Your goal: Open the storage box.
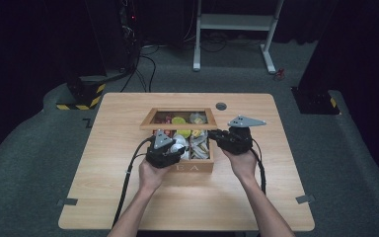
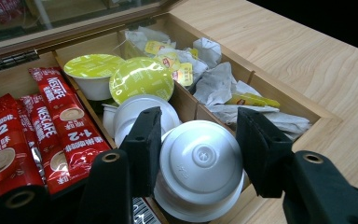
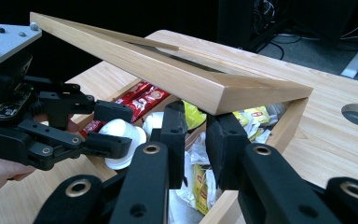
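Note:
A wooden tea box [image 1: 193,168] stands mid-table with its glass-paned lid [image 1: 148,121] raised. My left gripper [image 1: 176,149] reaches into the middle compartment. Its jaws [image 2: 200,140] are shut on a white capsule [image 2: 200,168] that lies on other white capsules. Green-lidded capsules [image 2: 140,79] sit behind it, red coffee sachets [image 2: 51,126] to its left, and tea bags [image 2: 223,84] to its right. My right gripper [image 1: 213,133] is at the lid's right corner. Its jaws [image 3: 198,135] are shut on the lid's wooden frame [image 3: 168,74] and hold it tilted up. The left gripper [image 3: 121,128] also appears in the right gripper view, with the capsule [image 3: 121,130] in it.
The box's front wall faces the person. The table [image 1: 128,197] has a round cable hole [image 1: 221,106] behind the box on the right. Beyond the table stand a white desk frame [image 1: 232,22] and a yellow-and-black striped base [image 1: 81,96].

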